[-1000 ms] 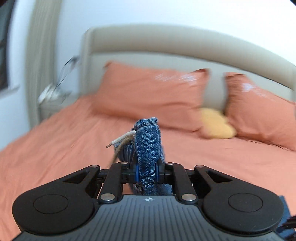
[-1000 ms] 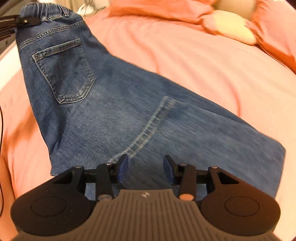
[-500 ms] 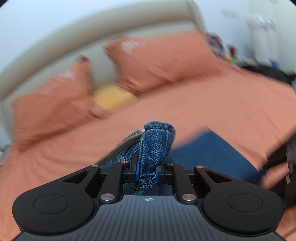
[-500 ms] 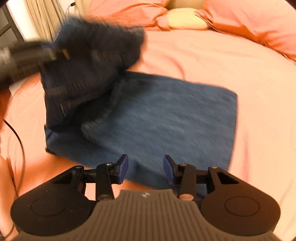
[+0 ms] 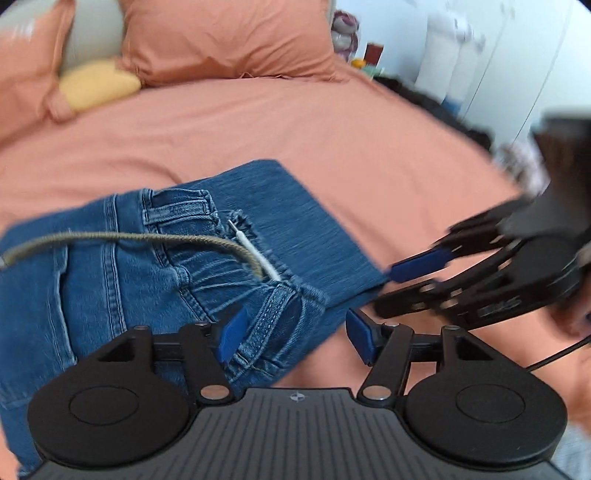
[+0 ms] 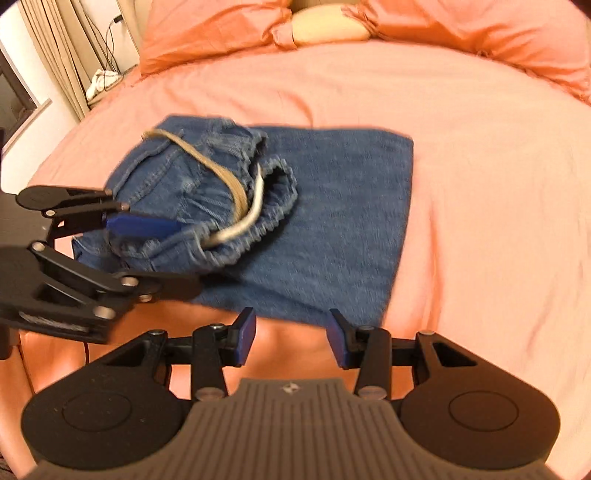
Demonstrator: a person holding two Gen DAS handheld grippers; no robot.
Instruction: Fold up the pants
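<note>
Both grippers are spread wide, holding nothing: left gripper (image 5: pixel 293 334) over the folded jeans (image 5: pixel 122 280) (waistband on top), right gripper (image 6: pixel 291 338) just off them.

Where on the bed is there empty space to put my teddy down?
The bare sheet right of the jeans is free, and so is the wide strip between the jeans and the pillows. It is crowded at the near left edge, where the left gripper hangs open over the bunched waistband and the right gripper sits open beside it.
</note>
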